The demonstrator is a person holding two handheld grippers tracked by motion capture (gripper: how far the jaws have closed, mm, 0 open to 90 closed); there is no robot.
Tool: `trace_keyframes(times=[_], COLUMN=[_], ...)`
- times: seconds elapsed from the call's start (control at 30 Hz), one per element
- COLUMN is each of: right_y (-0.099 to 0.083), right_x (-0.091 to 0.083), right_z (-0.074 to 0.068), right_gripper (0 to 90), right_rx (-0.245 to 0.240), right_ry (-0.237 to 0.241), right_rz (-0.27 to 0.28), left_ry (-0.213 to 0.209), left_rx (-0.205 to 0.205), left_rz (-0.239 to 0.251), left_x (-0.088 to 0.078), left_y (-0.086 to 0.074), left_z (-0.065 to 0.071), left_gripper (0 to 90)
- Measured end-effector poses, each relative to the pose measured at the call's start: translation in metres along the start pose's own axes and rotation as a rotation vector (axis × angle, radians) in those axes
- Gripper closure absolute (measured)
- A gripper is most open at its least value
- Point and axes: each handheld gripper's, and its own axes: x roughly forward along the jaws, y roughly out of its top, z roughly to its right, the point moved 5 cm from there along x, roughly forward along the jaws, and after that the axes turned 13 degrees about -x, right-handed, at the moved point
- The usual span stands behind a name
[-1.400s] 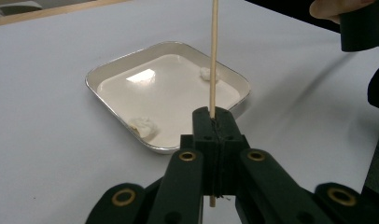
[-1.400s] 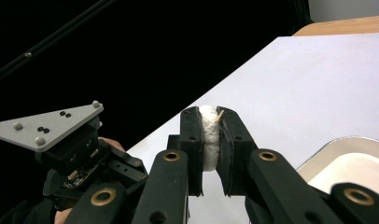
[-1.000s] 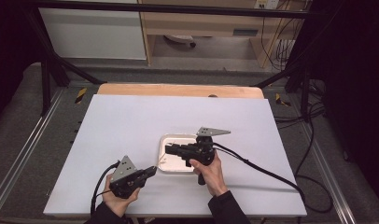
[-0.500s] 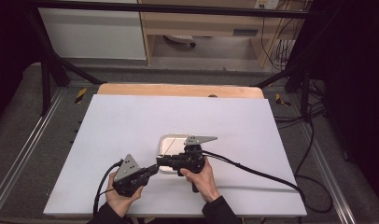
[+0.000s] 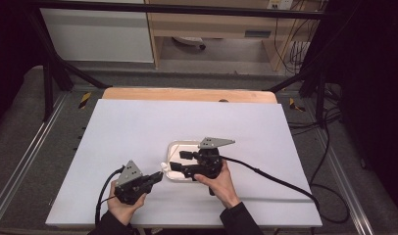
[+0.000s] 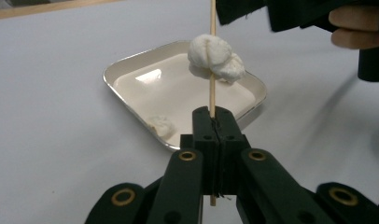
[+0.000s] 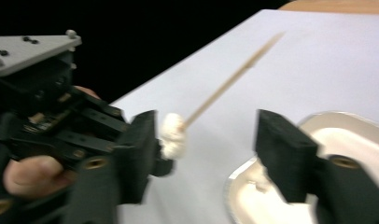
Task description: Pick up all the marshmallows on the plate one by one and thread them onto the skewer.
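This looks like a lab or recording workspace. A plain white tabletop (image 5: 138, 142) on a light wooden board (image 5: 187, 94) stands inside a black metal frame (image 5: 50, 73), on grey carpeted floor (image 5: 20, 127). Loose black cables (image 5: 329, 127) hang at the right, and a pale wooden shelf unit (image 5: 211, 24) stands behind.

Ahead of our left hand-held gripper (image 5: 157, 177): skewer (image 6: 212, 56), white lumps (image 6: 215, 58), tray (image 5: 173, 147), right hand-held gripper (image 5: 180, 169) block us | left and beyond tray: bare worktop (image 5: 138, 122), free passage
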Motion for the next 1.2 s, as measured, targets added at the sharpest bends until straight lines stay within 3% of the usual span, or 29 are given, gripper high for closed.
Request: trace_keyframes(times=[0.13,0.27,0.47,0.53,0.63,0.93,1.2], right_y=[-0.006,-0.014,-0.027,-0.033,-0.042,-0.056,-0.062], right_x=[-0.007,-0.011,-0.012,-0.011,-0.009,-0.005,-0.002], right_z=[0.013,0.027,0.043,0.047,0.054,0.068,0.073], right_gripper=[18.2,12.4,16.6,19.3,25.2,46.0,54.6], right_rx=[-0.063,-0.116,-0.258,-0.283,-0.295,-0.279,-0.288], right_ry=[-0.075,-0.124,-0.199,-0.217,-0.227,-0.219,-0.227], right_rz=[-0.076,-0.166,-0.333,-0.385,-0.435,-0.488,-0.534], left_ry=[0.020,0.028,0.032,0.031,0.028,0.022,0.020], left_rx=[-0.018,-0.030,-0.042,-0.043,-0.043,-0.039,-0.035], left_rz=[-0.011,-0.011,-0.013,-0.017,-0.022,-0.032,-0.037], left_x=[-0.004,-0.008,-0.011,-0.011,-0.010,-0.008,-0.008], left_y=[-0.003,-0.003,-0.004,-0.004,-0.005,-0.006,-0.006], left_z=[-0.009,-0.016,-0.022,-0.022,-0.022,-0.021,-0.021], left_gripper=[89.0,89.0,89.0,88.9,88.9,88.9,88.9])
